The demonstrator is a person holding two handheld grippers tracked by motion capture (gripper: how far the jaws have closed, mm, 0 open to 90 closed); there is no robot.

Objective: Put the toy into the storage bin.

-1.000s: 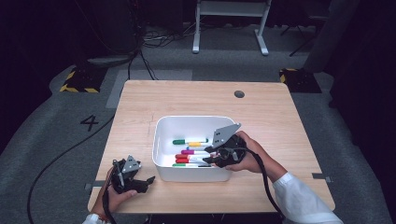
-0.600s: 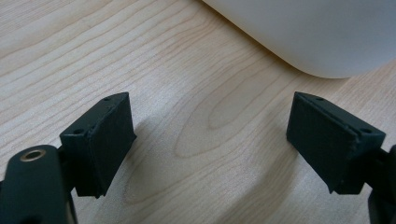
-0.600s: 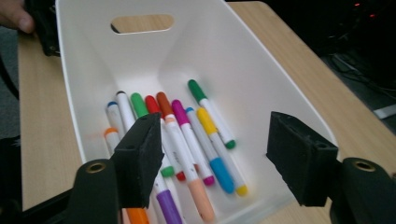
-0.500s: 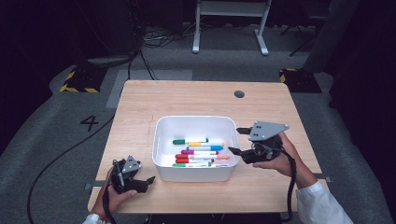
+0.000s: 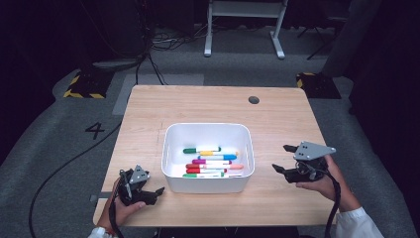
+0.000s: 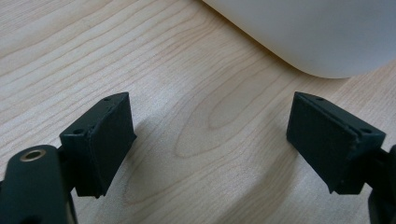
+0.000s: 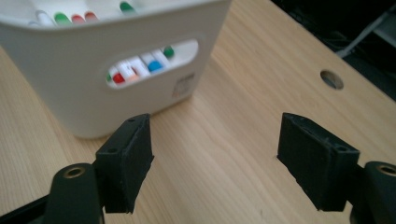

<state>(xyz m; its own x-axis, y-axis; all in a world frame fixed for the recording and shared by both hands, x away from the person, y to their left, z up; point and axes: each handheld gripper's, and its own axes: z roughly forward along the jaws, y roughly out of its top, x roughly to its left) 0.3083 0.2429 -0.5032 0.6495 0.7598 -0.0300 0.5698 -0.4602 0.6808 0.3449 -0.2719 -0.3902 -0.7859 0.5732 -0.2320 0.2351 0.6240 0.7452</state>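
- White bin (image 5: 173, 148) is sitting near the middle of the table (image 5: 208, 106), and I am using it as my landmark.
- Markers (image 5: 210, 161) are lying flat inside the bin, side by side, with green, blue, pink, orange and red showing.
- My left gripper (image 5: 151, 193) is resting on the table just off the bin's near left corner, with my left hand (image 5: 121, 208) wrapped around it.
- Its jaws are standing wide with nothing between them; in the left gripper view (image 6: 210, 140) I am seeing bare wood there and the bin's rounded corner (image 6: 317, 37) just ahead.
- My right gripper (image 5: 285, 158) is hovering to the right of the bin, clear of it, in my right hand (image 5: 322, 181).
- Its jaws have just been opening and are standing wide, holding nothing.
- In the right gripper view (image 7: 215, 154) the bin's side wall (image 7: 70, 74) is sitting ahead and left, and marker ends (image 7: 140, 67) are showing through its handle slot.
- Beyond the bin, a round hole (image 5: 253, 99) is showing in the tabletop.
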